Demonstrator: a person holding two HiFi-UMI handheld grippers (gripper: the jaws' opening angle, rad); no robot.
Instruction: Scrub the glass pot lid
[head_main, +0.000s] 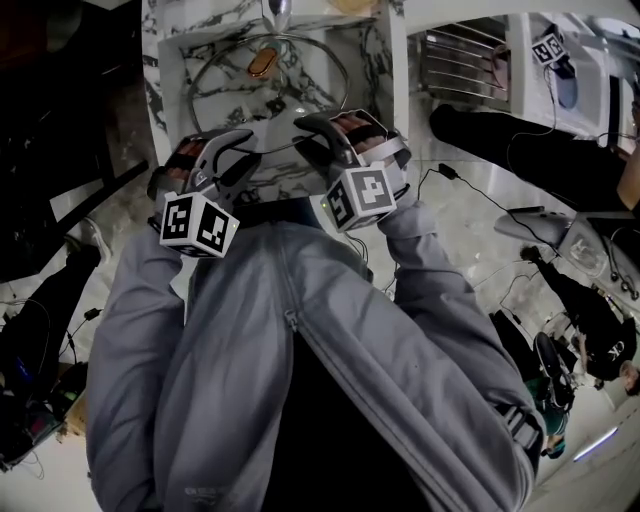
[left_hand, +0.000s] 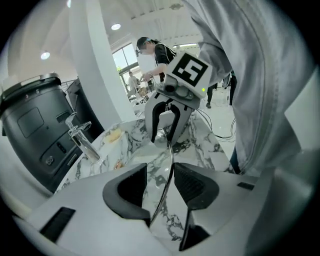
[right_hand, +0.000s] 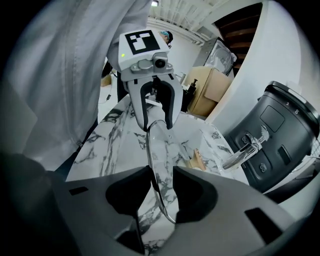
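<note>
- The left tongs (left_hand: 160, 175), a grey two-jaw gripper with a marker cube, hang partly spread. The thin metal rim of the lid runs slantwise between the ribbed pads, with marble showing through the gap beside it, so they do not pinch.
- The right tongs (right_hand: 161, 172), the matching grey gripper, are drawn in on the opposite side of the same rim, which lies against their pads.
- The round clear glass pot lid with a steel rim (head_main: 310, 90) is carried between the two, nearly edge-on to each gripper view. It is tilted above the sink, just ahead of the person's grey zip jacket (head_main: 300, 380).
- The white marble sink with dark veins (head_main: 372, 60) lies under the lid. In its basin rests one small tan-brown object (head_main: 262, 65), seen through the glass from the head view; what it is I cannot tell.
- A chrome lever tap (right_hand: 245, 150) stands at the back of the basin.
- Behind the tap rises a dark grey rounded appliance (right_hand: 282, 130).
- Farther off sits a brown cardboard box (right_hand: 207, 92), closed.
</note>
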